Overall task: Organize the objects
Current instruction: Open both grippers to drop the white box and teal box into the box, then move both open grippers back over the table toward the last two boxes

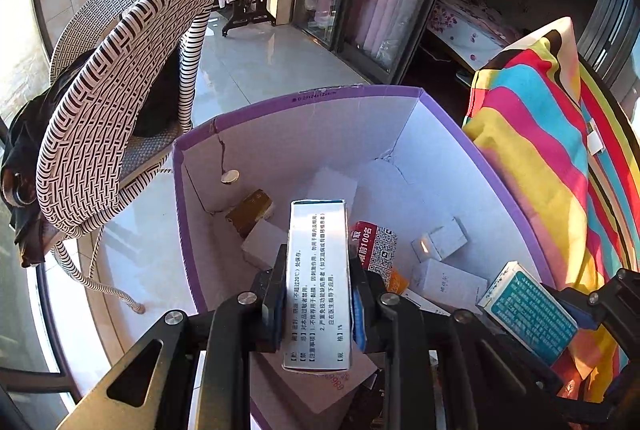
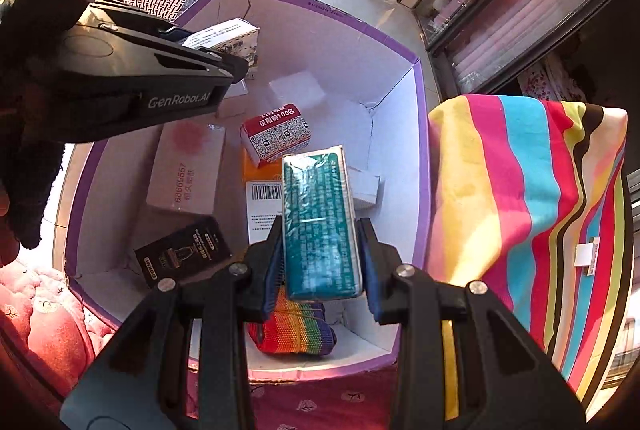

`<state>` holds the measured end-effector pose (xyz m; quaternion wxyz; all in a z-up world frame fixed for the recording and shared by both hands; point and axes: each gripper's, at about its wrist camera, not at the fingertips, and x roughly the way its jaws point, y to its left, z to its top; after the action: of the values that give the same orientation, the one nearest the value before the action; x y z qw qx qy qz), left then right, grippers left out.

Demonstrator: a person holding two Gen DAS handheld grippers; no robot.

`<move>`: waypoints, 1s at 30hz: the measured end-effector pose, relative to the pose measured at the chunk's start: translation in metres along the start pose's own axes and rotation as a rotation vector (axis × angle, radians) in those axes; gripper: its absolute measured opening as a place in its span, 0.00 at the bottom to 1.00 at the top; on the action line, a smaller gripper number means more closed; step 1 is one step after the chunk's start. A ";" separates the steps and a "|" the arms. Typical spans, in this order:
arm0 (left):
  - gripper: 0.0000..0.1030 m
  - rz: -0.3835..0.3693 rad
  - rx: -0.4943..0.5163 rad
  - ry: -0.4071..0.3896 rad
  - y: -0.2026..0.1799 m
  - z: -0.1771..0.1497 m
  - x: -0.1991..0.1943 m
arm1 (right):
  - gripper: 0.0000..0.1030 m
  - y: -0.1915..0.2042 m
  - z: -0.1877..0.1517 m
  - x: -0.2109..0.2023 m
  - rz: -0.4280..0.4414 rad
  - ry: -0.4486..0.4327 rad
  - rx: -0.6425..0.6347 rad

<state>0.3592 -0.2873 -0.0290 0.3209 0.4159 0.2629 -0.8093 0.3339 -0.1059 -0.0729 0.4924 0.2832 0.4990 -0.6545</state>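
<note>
The left gripper is clamped on a white printed carton; the right gripper is clamped on a teal packet. Each item's long axis runs forward along the fingers. Both hang above the open purple-rimmed box, directly over its contents, so release likely drops them inside.

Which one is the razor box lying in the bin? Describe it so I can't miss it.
Find the purple-rimmed cardboard bin beside the striped cushion. On its floor, near the corner closest to the pink bedding, lies the razor box. It is the only black box, below the pale pink box.
</note>
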 end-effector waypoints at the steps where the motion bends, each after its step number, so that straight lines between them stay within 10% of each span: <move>1: 0.26 0.001 -0.003 0.002 0.001 0.000 0.000 | 0.37 0.001 0.000 0.000 0.003 0.001 0.000; 6: 0.42 -0.020 -0.020 0.021 0.001 0.000 0.001 | 0.42 0.003 0.001 0.000 0.014 -0.002 0.006; 9: 0.64 -0.024 -0.034 0.015 0.000 0.000 -0.002 | 0.67 0.003 0.001 0.000 0.010 -0.010 0.021; 21: 0.68 -0.020 0.021 -0.032 -0.037 0.007 -0.015 | 0.74 -0.031 -0.018 -0.012 0.022 -0.044 0.150; 30: 0.84 -0.237 0.262 -0.216 -0.161 0.006 -0.049 | 0.79 -0.151 -0.093 -0.023 -0.028 -0.094 0.464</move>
<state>0.2590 -0.1710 0.0414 0.1932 0.3309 0.1665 -0.9086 0.1913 -0.0079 -0.0283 0.4277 0.3510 0.3154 -0.7710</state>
